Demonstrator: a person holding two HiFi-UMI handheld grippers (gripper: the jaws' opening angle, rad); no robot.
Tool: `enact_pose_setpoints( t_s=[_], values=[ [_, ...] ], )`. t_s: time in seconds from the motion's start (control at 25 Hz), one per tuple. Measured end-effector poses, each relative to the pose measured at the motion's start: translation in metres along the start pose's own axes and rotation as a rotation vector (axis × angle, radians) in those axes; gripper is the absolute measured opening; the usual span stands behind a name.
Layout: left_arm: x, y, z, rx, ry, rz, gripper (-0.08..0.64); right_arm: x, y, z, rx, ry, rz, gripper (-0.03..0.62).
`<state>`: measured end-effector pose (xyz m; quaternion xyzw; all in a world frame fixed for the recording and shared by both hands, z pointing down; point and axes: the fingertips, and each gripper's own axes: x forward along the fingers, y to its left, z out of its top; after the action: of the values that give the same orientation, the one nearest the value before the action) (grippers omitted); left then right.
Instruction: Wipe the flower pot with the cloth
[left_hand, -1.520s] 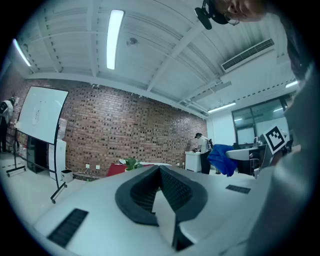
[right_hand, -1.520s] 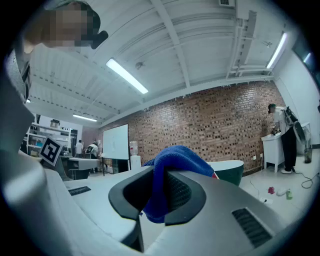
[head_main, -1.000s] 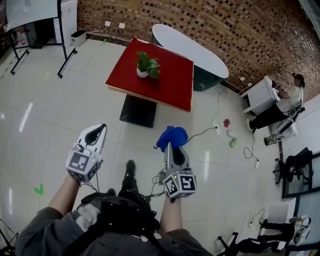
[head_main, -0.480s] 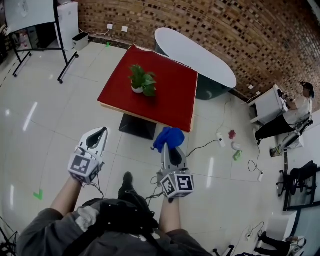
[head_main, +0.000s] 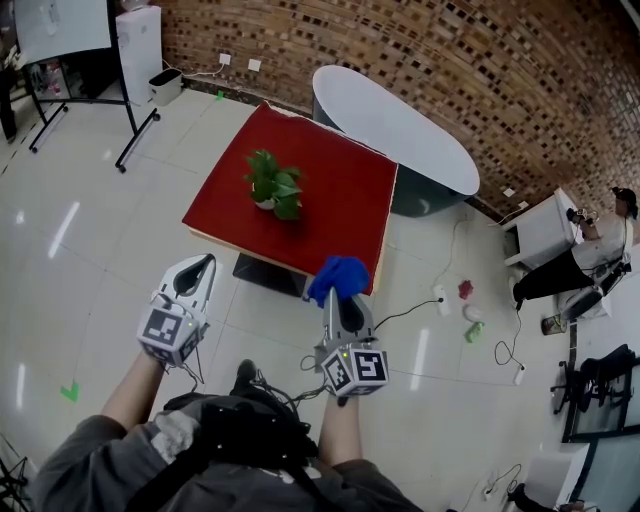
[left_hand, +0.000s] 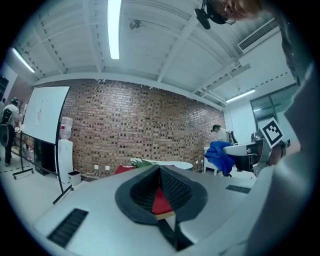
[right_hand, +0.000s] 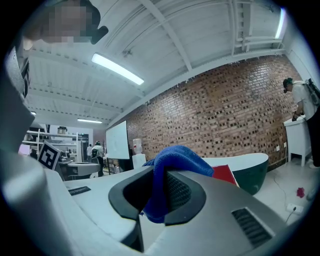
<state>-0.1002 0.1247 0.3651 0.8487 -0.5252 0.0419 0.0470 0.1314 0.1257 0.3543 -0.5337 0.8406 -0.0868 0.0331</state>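
Note:
The flower pot is small and white with a green leafy plant, and it stands on the red table ahead of me. My right gripper is shut on a bunched blue cloth, which hangs just short of the table's near edge. In the right gripper view the cloth bulges out above the jaws of that gripper. My left gripper is held over the floor left of the table, shut with nothing in it. In the left gripper view that gripper points level toward the table.
Behind the red table stands a white oval-topped table with a green base, before a brick wall. A whiteboard stand is at the far left. A person sits at the right. Cables and small items lie on the floor.
Both grippers have moved forward toward the red table, which now lies closer and lower in the head view. The blue cloth stays in the right gripper.

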Motion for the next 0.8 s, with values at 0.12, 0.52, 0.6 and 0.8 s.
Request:
enact_pose_setpoints(
  t_s=[0.12, 0.52, 0.6, 0.8],
  values=[
    [0.024, -0.006, -0.003, 0.013, 0.007, 0.011, 0.009, 0.01, -0.027, 0.0, 0.002, 0.004, -0.003, 0.061],
    [0.074, -0.005, 0.001, 0.042, -0.003, 0.066, 0.009, 0.049, -0.076, -0.004, 0.032, 0.003, 0.042, 0.061],
    [0.081, 0.003, -0.003, 0.036, -0.003, 0.083, 0.009, 0.058, -0.08, -0.01, 0.038, 0.011, 0.047, 0.061],
    [0.104, 0.018, -0.011, 0.015, -0.005, 0.109, 0.009, 0.081, -0.094, -0.019, 0.033, 0.04, 0.044, 0.061]
  ],
)
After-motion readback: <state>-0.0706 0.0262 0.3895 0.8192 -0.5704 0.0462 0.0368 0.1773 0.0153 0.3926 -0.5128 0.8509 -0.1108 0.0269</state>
